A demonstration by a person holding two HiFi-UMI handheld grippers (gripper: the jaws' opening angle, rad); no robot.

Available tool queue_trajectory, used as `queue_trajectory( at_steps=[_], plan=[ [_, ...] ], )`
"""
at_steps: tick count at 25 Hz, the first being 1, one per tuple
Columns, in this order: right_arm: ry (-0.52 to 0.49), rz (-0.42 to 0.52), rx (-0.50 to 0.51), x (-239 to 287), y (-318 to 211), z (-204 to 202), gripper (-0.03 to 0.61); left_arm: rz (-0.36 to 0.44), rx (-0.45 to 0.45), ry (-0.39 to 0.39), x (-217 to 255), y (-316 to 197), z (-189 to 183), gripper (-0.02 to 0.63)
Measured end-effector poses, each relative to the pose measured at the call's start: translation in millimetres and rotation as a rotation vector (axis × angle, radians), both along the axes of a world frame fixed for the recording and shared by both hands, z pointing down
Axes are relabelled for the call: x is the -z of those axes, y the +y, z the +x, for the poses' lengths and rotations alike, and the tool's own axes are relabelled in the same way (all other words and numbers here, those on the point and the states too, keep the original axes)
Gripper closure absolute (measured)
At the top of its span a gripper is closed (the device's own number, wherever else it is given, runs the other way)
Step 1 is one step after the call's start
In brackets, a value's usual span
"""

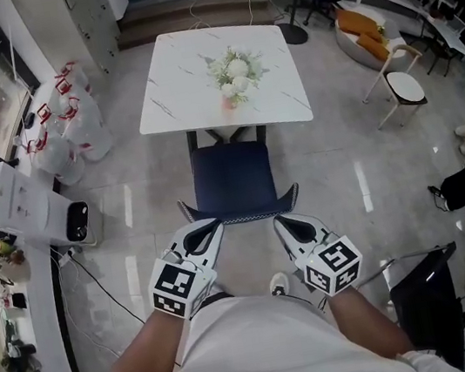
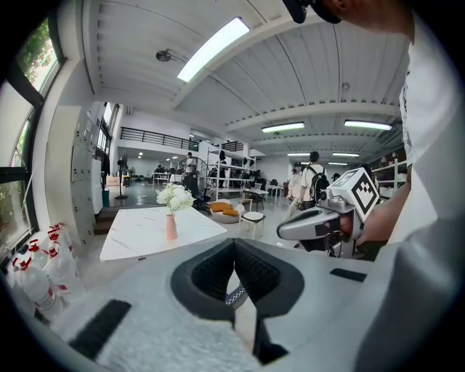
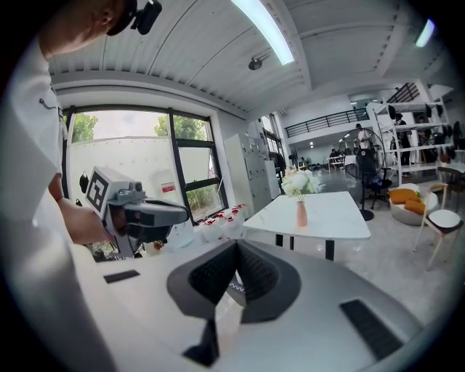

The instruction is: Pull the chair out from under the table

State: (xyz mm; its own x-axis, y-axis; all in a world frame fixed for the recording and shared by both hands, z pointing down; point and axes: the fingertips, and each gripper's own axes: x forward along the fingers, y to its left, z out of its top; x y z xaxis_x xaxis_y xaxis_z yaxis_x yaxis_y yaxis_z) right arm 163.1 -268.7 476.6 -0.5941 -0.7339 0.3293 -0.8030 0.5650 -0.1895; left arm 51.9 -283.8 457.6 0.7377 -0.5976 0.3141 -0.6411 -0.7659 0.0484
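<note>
Two grippers hover side by side low in the head view, both aimed at the dark blue chair (image 1: 233, 180). The chair sits at the near edge of the white marble table (image 1: 186, 65). Its front slips under the tabletop, while most of its seat and its curved back with patterned trim show on the person's side.

The left gripper (image 1: 214, 223) has its jaws pressed together with nothing pinched, its tip right at the left part of the chair back. Whether it touches the back cannot be told. The right gripper (image 1: 278, 220) is likewise closed and empty, and sits just short of the right part of the back.

On the tabletop stands a pink vase of white flowers (image 1: 232, 75). White bags with red handles (image 1: 63, 121) are clustered on the floor left of the table.
</note>
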Motion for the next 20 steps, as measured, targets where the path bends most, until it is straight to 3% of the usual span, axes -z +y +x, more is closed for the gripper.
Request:
queue_trajectory(
  at_steps=[16,19,20],
  plan=[
    [-0.002,0.020,0.009,7.2,-1.9,-6.4,0.571,0.003,0.001,0.015,-1.1,2.8,-2.6,0.606],
    [-0.004,0.023,0.022,7.7,-0.7,-8.2,0.506,0.004,-0.016,0.010,-1.7,5.2,0.5,0.598],
    [-0.001,0.024,0.024,7.1,0.0,-8.3,0.506,0.006,-0.024,0.006,-2.1,6.6,2.2,0.563]
  ],
)
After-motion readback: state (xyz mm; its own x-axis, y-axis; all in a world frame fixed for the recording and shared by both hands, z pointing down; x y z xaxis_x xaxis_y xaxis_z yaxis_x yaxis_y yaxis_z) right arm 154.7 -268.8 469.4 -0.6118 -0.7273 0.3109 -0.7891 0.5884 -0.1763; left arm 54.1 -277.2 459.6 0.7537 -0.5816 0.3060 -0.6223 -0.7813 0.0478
